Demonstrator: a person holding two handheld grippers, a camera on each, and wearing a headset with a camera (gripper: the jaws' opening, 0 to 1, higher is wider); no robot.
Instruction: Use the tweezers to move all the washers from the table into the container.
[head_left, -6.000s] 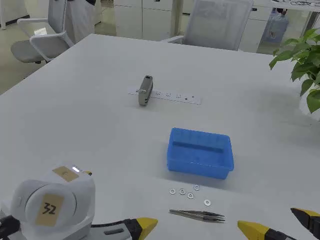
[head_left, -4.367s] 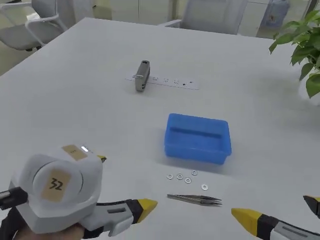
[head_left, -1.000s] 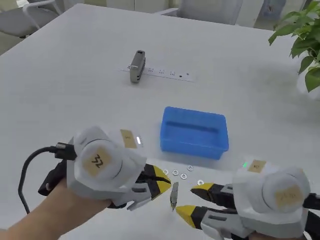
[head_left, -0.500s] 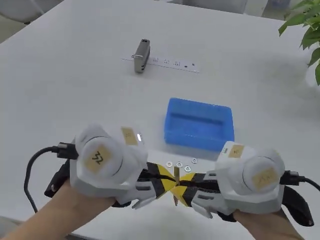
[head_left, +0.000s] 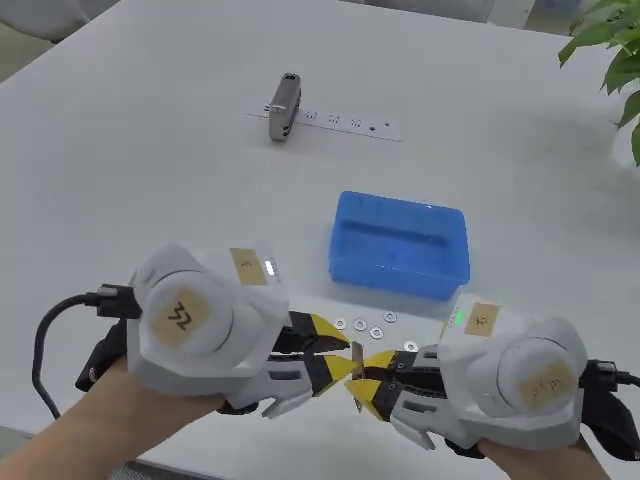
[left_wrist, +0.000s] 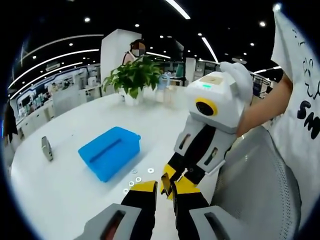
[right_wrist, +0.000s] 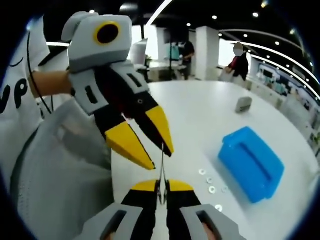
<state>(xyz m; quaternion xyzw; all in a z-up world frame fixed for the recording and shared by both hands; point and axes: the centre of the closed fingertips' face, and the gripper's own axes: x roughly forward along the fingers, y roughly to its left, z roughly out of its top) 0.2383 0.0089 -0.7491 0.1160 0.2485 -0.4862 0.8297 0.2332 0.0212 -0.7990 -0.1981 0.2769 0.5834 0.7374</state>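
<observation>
Tweezers (right_wrist: 162, 170) are pinched in the clamped jaws of the right gripper (right_wrist: 162, 186), their tip between the parted jaws of the left gripper (right_wrist: 161, 159), with washers (head_left: 377, 332) on the table (head_left: 150, 150) just beside the blue container (head_left: 400, 243).

Open-plan office: ceiling strip lights (left_wrist: 176, 7), potted plant (left_wrist: 132, 75).
</observation>
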